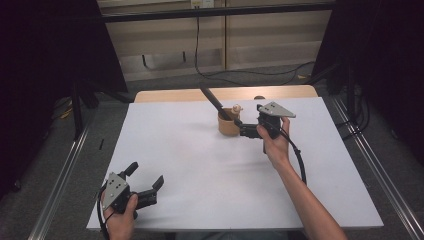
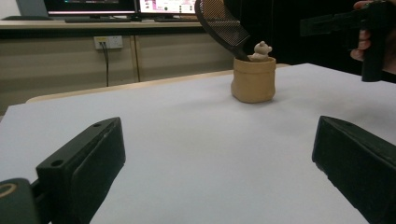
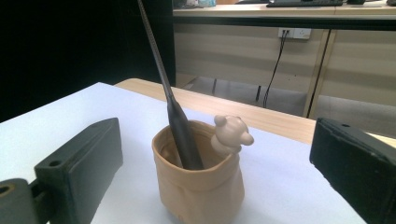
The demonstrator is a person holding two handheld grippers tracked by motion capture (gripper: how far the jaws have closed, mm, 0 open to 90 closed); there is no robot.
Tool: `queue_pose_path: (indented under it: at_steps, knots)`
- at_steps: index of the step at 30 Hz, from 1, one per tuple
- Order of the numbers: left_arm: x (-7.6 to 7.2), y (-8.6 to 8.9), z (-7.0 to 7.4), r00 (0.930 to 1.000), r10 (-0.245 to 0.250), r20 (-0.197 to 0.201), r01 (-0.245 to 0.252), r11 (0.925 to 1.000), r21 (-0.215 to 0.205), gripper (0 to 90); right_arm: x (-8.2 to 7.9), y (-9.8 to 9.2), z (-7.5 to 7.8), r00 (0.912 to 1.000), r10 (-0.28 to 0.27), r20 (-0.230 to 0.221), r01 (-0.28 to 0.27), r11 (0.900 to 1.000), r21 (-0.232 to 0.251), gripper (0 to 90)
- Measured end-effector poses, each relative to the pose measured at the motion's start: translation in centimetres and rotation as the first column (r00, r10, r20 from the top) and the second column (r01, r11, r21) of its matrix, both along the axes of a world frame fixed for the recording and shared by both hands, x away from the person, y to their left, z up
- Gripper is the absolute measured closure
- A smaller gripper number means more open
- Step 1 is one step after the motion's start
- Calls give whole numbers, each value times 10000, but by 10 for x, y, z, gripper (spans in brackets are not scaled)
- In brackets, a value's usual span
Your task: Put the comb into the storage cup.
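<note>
The tan sack-shaped holder (image 3: 198, 179) (a long black-handled mesh tool (image 3: 180, 130) stands inside) sits far on the white table (image 1: 200, 165), between the right gripper's (image 1: 239, 129) wide jaws; left gripper (image 1: 145, 181) wide open, near edge

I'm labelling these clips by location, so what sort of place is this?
Probably a lab or office set up for recording: a white-topped table ringed by black curtains, computer monitors on a beige counter behind, and a hand-held black two-jaw gripper with a trailing cable.

No readable text, labels, brands or numbers, monitor screens too blurred
</note>
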State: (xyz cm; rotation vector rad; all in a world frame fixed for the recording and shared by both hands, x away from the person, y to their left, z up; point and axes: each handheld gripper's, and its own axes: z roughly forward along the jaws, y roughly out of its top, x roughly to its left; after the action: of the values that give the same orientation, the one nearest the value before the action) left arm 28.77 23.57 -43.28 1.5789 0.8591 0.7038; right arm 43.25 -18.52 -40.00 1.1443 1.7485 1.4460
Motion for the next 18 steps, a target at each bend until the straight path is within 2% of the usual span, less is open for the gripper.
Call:
queue_pose_path:
  at_steps: [4,6,13,18]
  knots:
    - [0,-1,0,9999,112,8,-112,9999,36,28,-10,-3,2,9986,-248,472,257,9995,-186,22]
    - [0,-1,0,10000,80,-17,-80,10000,-29,28,-14,-4,3,9984,-219,520,224,9997,-102,22]
    - [-1,2,0,10000,-63,-10,63,9996,-268,21,-25,-4,3,9969,-166,774,187,9995,-270,21]
    - [-2,2,1,10000,-19,22,19,9998,-177,20,-34,-7,0,9954,-315,901,351,9987,-381,17]
